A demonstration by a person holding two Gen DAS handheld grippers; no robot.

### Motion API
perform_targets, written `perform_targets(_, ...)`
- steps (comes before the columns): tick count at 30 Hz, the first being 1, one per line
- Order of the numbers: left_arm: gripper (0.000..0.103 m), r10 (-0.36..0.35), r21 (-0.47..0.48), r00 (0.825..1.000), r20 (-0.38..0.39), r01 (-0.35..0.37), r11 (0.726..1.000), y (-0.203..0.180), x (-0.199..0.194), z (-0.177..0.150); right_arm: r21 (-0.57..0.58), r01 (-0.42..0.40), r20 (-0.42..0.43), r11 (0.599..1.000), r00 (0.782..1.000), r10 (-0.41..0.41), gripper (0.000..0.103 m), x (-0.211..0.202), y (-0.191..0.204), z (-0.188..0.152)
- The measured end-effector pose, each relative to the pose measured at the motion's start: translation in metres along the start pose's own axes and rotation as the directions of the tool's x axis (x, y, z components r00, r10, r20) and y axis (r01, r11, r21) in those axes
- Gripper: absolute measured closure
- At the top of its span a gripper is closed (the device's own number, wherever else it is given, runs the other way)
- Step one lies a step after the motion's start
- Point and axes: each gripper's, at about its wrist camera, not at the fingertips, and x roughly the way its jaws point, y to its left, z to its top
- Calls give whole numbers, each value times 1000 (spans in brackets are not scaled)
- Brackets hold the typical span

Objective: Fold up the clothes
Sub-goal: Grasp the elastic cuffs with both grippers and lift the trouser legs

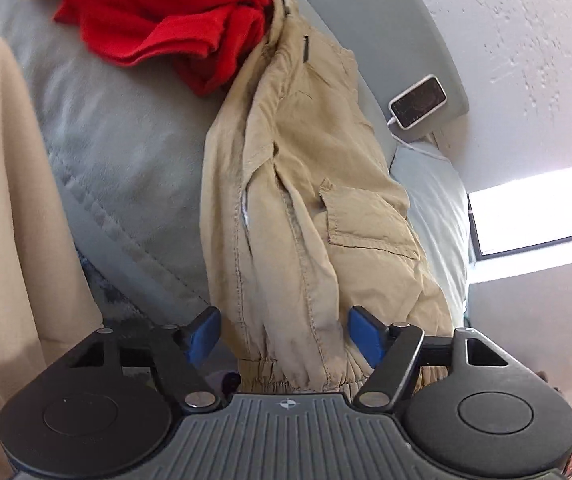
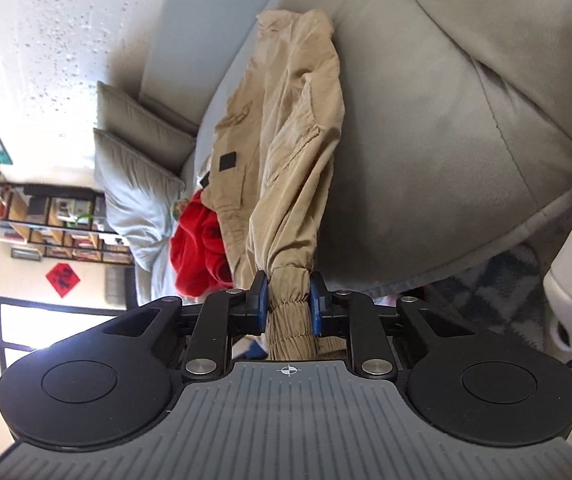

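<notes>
Khaki trousers (image 1: 309, 208), on grey sofa (image 1: 126, 152): long axis runs toward 12 o'clock from both grippers, red garment (image 1: 174, 20) at far end; right gripper (image 2: 287, 304) clamped on elastic cuff (image 2: 289, 320), left gripper (image 1: 284, 332) spread wide astride the other cuff.

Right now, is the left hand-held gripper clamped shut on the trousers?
No, the left hand-held gripper stands open, its blue pads on either side of the trousers.
</notes>
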Motion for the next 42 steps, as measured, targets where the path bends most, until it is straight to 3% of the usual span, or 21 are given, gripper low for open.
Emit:
perform_targets(4, 29, -109, -150, 993, 51, 115, 982, 18, -4, -3, 9, -37, 15, 999, 999, 37, 82, -2, 6, -2)
perform_targets(7, 25, -179, -162, 983, 28, 182, 970, 18, 7, -8, 18, -56, 17, 998, 998, 55, 82, -1, 8, -3)
perform_targets(13, 24, -167, -133, 986, 19, 168, 977, 17, 12, -12, 60, -69, 20, 996, 997, 68, 82, -7, 2, -2)
perform_targets(20, 22, -102, -90, 990, 97, 111, 990, 12, -12, -19, 81, -82, 21, 993, 997, 80, 82, -4, 5, -3)
perform_targets(28, 22, -210, -127, 975, 68, 217, 968, 8, 25, -8, 77, -101, 16, 992, 995, 100, 82, -3, 3, -4)
perform_targets(30, 28, -223, -130, 973, 62, 229, 965, 0, 30, -5, 80, -100, 20, 992, 995, 99, 82, -4, 2, -4)
perform_targets(31, 36, -221, -106, 973, 63, 227, 968, -3, 27, -4, 78, -98, 24, 992, 995, 96, 82, -5, 1, -4)
perform_targets(35, 81, -223, -40, 973, 53, 225, 974, -11, 17, -2, 48, -78, 35, 996, 996, 76, 81, -13, -3, -2)
perform_targets(37, 90, -237, -62, 970, 51, 240, 969, -11, 13, 0, 5, -34, 36, 999, 999, 34, 77, -16, -3, -1)
perform_targets(40, 94, -236, -119, 970, 58, 241, 963, -12, 6, 4, -93, 63, 22, 994, 998, -62, 65, -16, 1, -4)
perform_targets(42, 96, -250, -168, 966, 64, 257, 952, -10, 2, 8, -149, 123, 45, 981, 992, -118, 46, -18, 5, -5)
